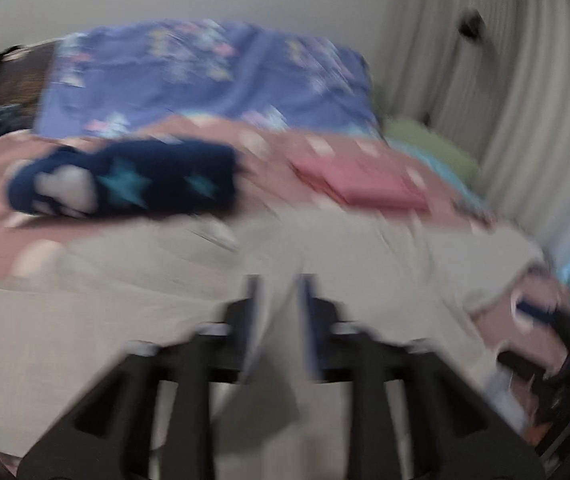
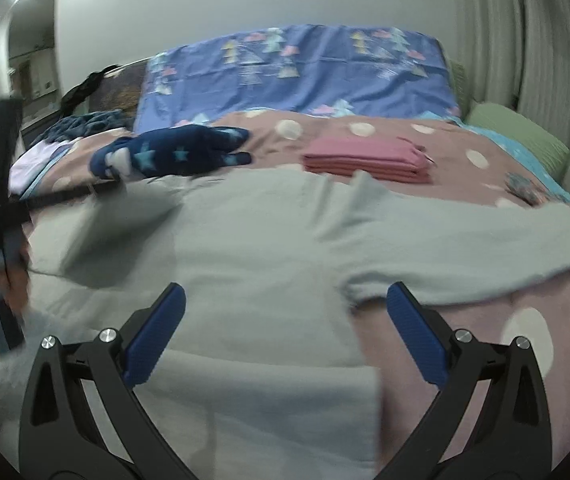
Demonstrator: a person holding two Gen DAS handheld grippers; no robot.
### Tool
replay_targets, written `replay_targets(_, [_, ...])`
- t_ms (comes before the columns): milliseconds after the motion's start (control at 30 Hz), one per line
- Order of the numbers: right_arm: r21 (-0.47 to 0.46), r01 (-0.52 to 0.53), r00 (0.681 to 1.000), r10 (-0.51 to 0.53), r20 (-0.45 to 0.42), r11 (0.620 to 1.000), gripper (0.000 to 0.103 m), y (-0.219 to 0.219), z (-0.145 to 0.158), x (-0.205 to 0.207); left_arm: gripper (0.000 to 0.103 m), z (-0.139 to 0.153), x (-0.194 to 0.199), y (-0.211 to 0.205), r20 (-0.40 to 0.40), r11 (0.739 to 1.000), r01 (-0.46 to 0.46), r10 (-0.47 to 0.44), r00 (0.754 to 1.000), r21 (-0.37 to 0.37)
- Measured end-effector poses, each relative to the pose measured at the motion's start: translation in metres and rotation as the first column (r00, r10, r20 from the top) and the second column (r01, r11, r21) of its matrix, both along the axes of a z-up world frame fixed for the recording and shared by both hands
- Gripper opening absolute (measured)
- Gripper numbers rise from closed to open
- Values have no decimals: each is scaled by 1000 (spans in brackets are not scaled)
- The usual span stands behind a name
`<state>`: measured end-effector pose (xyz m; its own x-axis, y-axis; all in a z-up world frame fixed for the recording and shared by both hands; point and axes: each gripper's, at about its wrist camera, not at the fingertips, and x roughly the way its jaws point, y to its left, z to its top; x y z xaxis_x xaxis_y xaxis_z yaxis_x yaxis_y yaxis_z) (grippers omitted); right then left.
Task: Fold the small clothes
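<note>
Two views, both over a bed with a pink polka-dot cover.

Left wrist view (heavily blurred):
- Pale grey garment spread across the near half of the bed, reaching the lower and left edges of the frame; its right part ends near the bed's right side.
- Left gripper angled down over the garment, jaws partly apart with a narrow gap; grey cloth shows in the gap, but blur hides whether the pads press on it.
- Navy star-print garment lies beyond on the left; folded pink stack beyond on the right, the two well apart with bare cover between.
- Blue patterned pillow at the head; green cushion beside the curtain.

Right wrist view (sharper):
- Right gripper angled down, jaws spread wide, blue pads clear of the cloth, nothing held.
- Grey garment fills the foreground; one sleeve runs right toward the bed's edge, and bare cover shows under the right pad.
- Only this view shows the left gripper from outside: a dark blurred shape at the left edge, with a lifted flap of grey cloth beside it.
- Navy garment and pink stack lie beyond the grey garment's far edge.
- Doorway with ceiling lights at the upper left.
</note>
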<state>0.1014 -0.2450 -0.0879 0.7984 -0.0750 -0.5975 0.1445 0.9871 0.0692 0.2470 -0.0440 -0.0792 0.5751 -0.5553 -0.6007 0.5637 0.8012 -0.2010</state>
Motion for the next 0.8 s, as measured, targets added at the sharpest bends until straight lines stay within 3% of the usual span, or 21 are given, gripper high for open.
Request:
replay_targets(133, [69, 18, 1000, -18, -3, 997, 99, -27, -3, -5, 55, -15, -26, -32, 1, 995, 81, -82, 997, 66])
replay_targets(200, [84, 2, 1000, -1, -9, 996, 85, -30, -3, -4, 61, -12, -34, -24, 19, 996, 51, -52, 998, 76])
replay_targets(267, [110, -64, 997, 69, -36, 992, 61, -28, -3, 7, 64, -6, -38, 3, 35, 998, -18, 15, 999, 64])
replay_targets(333, [162, -145, 986, 157, -64, 976, 49, -21, -3, 22, 66, -1, -40, 27, 56, 994, -96, 93, 994, 51])
replay_targets(467, [301, -269, 945, 310, -99, 915, 48, -1, -8, 61, 65, -4, -38, 67, 15, 986, -165, 164, 986, 30])
replay_targets(533, [371, -299, 914, 375, -152, 879, 48, 12, -16, 95, 62, -11, -43, 63, -4, 992, -106, 106, 994, 63])
replay_targets(633, [485, -276, 879, 421, -221, 830, 48, 25, -29, 151, 61, -21, -56, 30, 21, 984, 22, -26, 999, 175])
replay_targets(733, [540, -255, 849, 454, -272, 802, 47, 35, -39, 194, 61, -32, -57, -2, 39, 959, 112, -126, 991, 260])
replay_targets(800, [543, -227, 848, 439, -299, 809, 47, 39, -45, 214, 60, -43, -50, -18, 24, 941, 138, -153, 988, 310])
